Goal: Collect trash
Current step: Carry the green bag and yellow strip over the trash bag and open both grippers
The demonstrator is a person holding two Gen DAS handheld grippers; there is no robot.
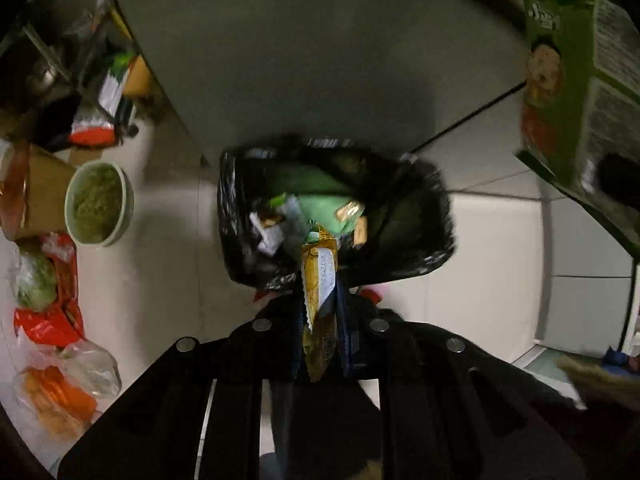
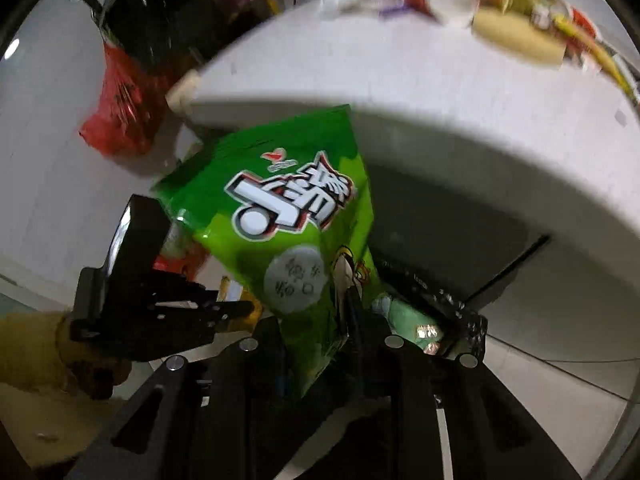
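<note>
Okay, your left claw (image 1: pixel 320 312) pinches the yellow wrapper (image 1: pixel 318 280) w/ its long axis pointing straight at the black-lined bin (image 1: pixel 420 216) just ahead & below. Right claw (image 2: pixel 320 336) grips the green chip bag (image 2: pixel 280 208), bin (image 2: pixel 460 320) just right of it.

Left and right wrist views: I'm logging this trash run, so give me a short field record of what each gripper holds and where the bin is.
left gripper: shut on gold wrapper, held above the bin
right gripper: shut on green snack bag
bin: black-lined, on the floor beside the white table, already holding wrappers
floor left of bin: green bowl, red bags
table top: cluttered far edge
</note>
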